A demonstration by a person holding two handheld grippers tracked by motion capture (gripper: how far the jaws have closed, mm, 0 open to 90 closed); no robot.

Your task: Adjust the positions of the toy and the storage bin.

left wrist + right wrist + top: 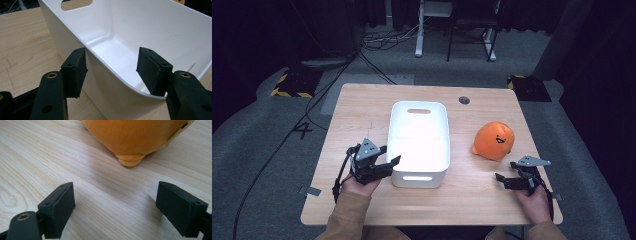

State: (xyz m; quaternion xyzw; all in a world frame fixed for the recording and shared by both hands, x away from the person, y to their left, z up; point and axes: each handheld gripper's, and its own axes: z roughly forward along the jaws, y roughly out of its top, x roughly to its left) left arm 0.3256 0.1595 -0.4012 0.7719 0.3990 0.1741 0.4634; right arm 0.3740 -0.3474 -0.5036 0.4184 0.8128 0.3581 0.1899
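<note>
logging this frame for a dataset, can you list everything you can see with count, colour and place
table: 1, light wood, centre of the high view
bin: 1, white, empty, mid-table, handle slots in its near and far ends
plush: 1, orange with a smiling face, on the table right of the bin, apart from it
grommet: 1, grey, far edge of the table
desk frame: 1, white and black legs, on the floor beyond the table
cables: several, black and white, on the grey floor at the far left
left tool: 1, black, open, jaws astride the bin's near left corner wall
right tool: 1, black, open, low over the table just short of the plush
hands: 2, tan sleeves, bottom edge
</note>
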